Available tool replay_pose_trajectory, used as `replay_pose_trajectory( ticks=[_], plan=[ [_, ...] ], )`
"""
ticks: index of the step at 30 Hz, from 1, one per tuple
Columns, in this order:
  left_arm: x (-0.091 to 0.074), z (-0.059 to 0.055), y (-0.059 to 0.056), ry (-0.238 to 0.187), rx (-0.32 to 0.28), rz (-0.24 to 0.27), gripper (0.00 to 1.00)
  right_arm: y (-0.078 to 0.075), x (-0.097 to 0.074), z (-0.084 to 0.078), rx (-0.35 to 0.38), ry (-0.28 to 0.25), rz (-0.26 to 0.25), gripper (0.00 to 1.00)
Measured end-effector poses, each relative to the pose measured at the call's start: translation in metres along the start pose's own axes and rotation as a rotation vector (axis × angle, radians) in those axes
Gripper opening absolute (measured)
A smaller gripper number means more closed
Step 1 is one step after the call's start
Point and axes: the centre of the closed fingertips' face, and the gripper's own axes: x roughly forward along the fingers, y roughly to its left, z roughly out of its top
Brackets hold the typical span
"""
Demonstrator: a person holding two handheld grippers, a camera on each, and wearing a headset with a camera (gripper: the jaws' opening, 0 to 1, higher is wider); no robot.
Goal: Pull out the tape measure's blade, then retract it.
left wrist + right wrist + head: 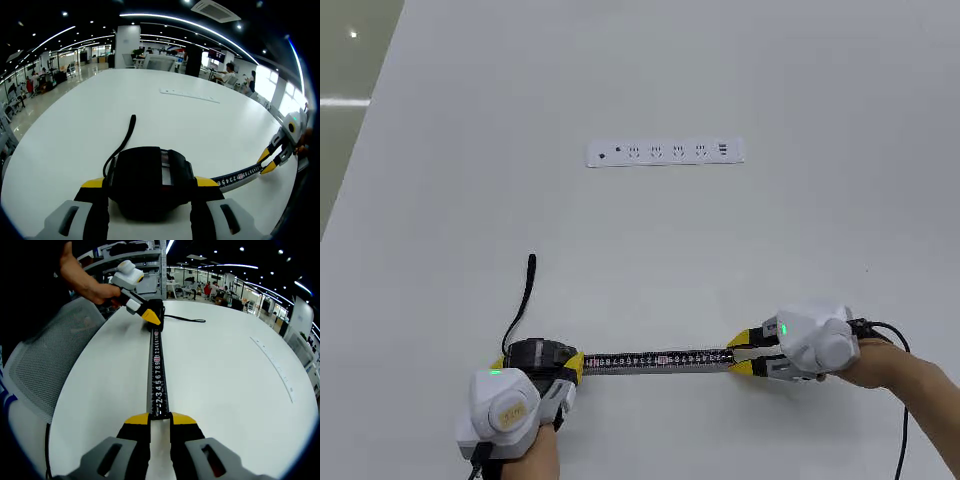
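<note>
Closest to the person, at the near edge of the white tabletop (620,230), both grippers are down on the surface with the tape measure (150,180) stretched between them. The left gripper (538,364), with a hand (525,460) behind it, has its jaws closed around the black case from either side, the yellow tips pressed against the case's flanks. The case sits flat on the tabletop, right in front of the person's left side.

From the case the blade (655,360) runs straight out to the right, lying along the tabletop with its printed numbers facing up. Its far end sits between the jaws of the right gripper (738,354). In the right gripper view those jaws are drawn in to a narrow gap, the yellow tips pinching the blade's end by its two edges. A hand (885,362) grips that tool, and a dark cable (903,400) trails off it toward the person.

Just beyond the case, a black wrist strap (523,295) lies on the tabletop, curving away from the person. Well past it, toward the middle of the tabletop, a white power strip (665,152) lies flat, apart from everything else. Off the tabletop's left edge a glossy floor (350,100) shows.
</note>
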Motion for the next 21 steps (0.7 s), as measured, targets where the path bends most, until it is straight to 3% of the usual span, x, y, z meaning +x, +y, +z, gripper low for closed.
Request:
replay_pose_trajectory(
  ticks=[21],
  plan=[
    [0.0, 0.001, 0.002, 0.012, -0.02, -0.024, 0.63, 0.001, 0.012, 0.019, -0.002, -0.019, 0.001, 0.12]
  ],
)
